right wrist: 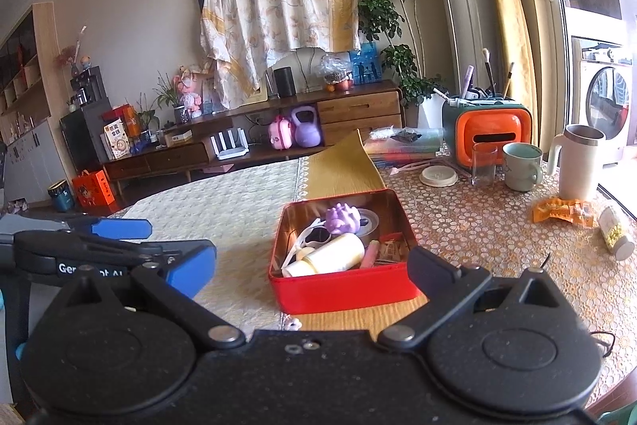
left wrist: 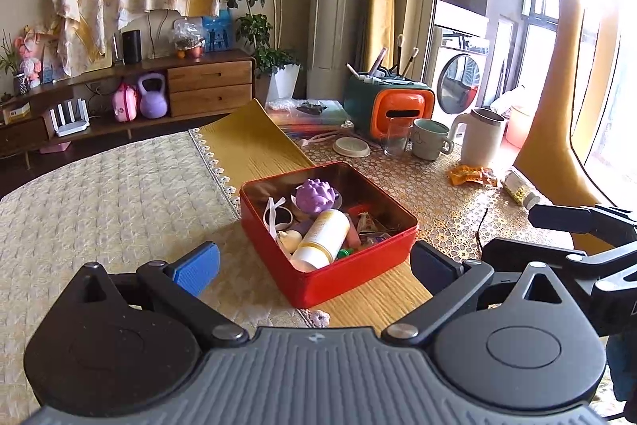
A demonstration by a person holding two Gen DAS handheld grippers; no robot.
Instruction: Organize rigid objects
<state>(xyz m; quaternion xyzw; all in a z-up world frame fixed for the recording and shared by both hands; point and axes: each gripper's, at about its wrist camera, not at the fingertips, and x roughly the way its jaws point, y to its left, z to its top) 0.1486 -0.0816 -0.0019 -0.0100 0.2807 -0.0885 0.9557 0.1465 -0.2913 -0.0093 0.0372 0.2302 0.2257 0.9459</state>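
Observation:
A red tin box (left wrist: 350, 275) (right wrist: 342, 291) stands on the table just ahead of both grippers. It holds a cream bottle (left wrist: 320, 239) (right wrist: 332, 253), a purple spiky toy (left wrist: 314, 196) (right wrist: 342, 218), a white strap and small bits. My left gripper (left wrist: 314, 265) is open and empty, its fingers either side of the box's near corner. My right gripper (right wrist: 310, 267) is open and empty, in front of the box. The right gripper shows at the right edge of the left wrist view (left wrist: 577, 226); the left gripper shows at the left of the right wrist view (right wrist: 119, 237).
At the back right stand a glass (right wrist: 484, 164), a green mug (right wrist: 521, 166), a white jug (right wrist: 579, 162), a white lid (right wrist: 439, 176) and an orange-green brush holder (right wrist: 491, 136). An orange snack packet (right wrist: 563, 212) and a small bottle lying on its side (right wrist: 615, 232) are at the right. A yellow mat (right wrist: 342, 166) lies behind the box.

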